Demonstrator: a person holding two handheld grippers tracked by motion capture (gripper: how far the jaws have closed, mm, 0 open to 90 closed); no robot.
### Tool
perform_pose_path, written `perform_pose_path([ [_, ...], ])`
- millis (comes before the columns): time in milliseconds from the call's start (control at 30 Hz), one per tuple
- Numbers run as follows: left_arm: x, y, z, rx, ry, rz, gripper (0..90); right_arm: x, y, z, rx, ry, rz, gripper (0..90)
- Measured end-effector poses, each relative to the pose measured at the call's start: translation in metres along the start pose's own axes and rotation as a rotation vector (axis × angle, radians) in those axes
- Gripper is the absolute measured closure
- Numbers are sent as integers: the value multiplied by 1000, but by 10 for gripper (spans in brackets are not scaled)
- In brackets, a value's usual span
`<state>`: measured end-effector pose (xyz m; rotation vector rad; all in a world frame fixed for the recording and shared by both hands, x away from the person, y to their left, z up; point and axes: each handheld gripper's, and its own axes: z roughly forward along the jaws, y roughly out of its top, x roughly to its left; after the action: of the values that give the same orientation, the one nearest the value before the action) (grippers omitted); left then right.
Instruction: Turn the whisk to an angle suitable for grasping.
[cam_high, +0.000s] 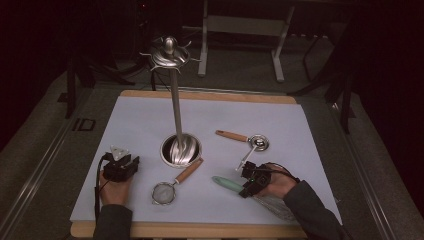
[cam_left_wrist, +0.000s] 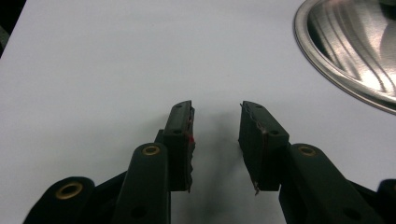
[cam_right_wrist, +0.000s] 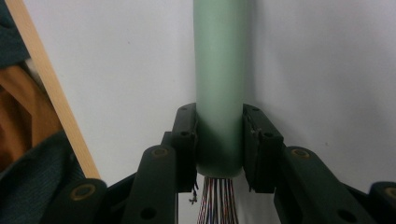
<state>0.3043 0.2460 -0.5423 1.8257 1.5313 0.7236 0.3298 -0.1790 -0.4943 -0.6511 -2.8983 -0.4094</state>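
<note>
At the near right of the white mat (cam_high: 150, 115), the right gripper (cam_right_wrist: 219, 140) lies low over the table with the forearm coming in from the bottom corner, and its jaws are half closed and press on both sides of the green handle (cam_right_wrist: 219, 70) of a whisk (cam_high: 227, 184), just above the wires. The whisk lies flat there, its handle pointing to the steel stand (cam_high: 181, 150). On the near left, the left gripper (cam_left_wrist: 215, 135) rests level on the mat beside the stand's base, its jaws apart with nothing between them.
</note>
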Motion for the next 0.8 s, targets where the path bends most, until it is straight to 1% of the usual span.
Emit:
perform_pose_path([
  [33,0,0,0,-1,0,0,652,0,0,0,0,0,0,691],
  [67,0,0,0,-1,0,0,652,0,1,-3,-21,8,9,691],
  [100,0,0,0,-1,-1,0,652,0,1,-3,-21,8,9,691],
  [167,0,0,0,-1,-1,0,651,0,1,-6,-50,10,12,691],
  [200,0,0,0,-2,-1,0,651,0,2,-9,-78,4,23,691],
  [233,0,0,0,-3,-1,-1,651,0,2,-9,-78,4,23,691],
  [367,0,0,0,-2,-1,-4,651,-2,3,-14,-119,7,39,691],
  [433,0,0,0,-2,0,-4,651,-3,3,-16,-138,9,40,691],
  [467,0,0,0,-2,0,-4,652,-4,3,-18,-159,14,44,691],
  [500,0,0,0,-3,0,-4,652,-4,3,-18,-159,14,44,691],
  [600,0,0,0,-2,0,-2,651,-4,3,-23,-188,7,50,691],
  [800,0,0,0,-2,1,-2,652,-2,4,-30,-262,8,56,691],
])
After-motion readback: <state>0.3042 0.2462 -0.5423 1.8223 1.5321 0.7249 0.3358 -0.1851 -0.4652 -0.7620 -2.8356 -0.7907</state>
